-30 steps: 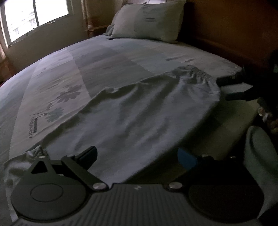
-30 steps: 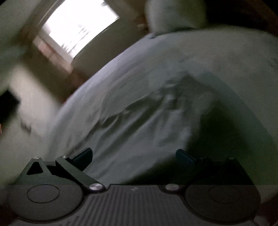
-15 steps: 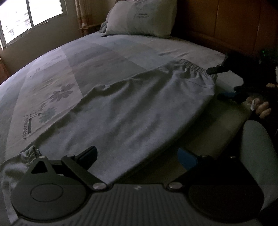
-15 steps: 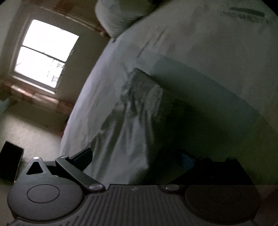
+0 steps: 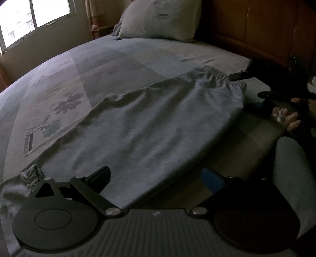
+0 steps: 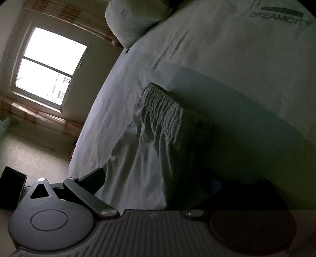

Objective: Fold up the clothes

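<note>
2 tongs in my hands, both with fingers spread wide and nothing pinched between them. My left gripper (image 5: 156, 178) sits low at the near edge of the bed; its dark left finger (image 5: 98, 175) lies over the grey sweatpants (image 5: 150, 126), its blue-tipped right finger (image 5: 212, 179) just off the cloth's near edge, over shadowed sheet.

Sweatpants lie flat and lengthwise across the bedsheet (image 5: 65, 79), folded leg on leg as far as I can tell. Gathered cuff (image 5: 32, 175) bunched beside my left gripper's left side. Elastic waistband (image 5: 215, 76) at the far end, ruffled.

My right gripper (image 5: 246, 87) hangs at that waistband end, 1 finger tip touching or just above the elastic; cannot tell which. My hand (image 5: 290, 118) shows behind it, fingers curled.

From the right wrist camera: right gripper (image 6: 158, 178) open, the waistband (image 6: 164, 110) ahead of it, cloth running down between the fingers. Right side deep in shadow; blue pad barely readable.

Farther off: floral print on the sheet, "DREAMCITY" lettering (image 6: 278, 17). Pillow (image 5: 160, 19) against the wooden headboard (image 5: 256, 29). Bright window (image 6: 49, 69) on the far wall.
</note>
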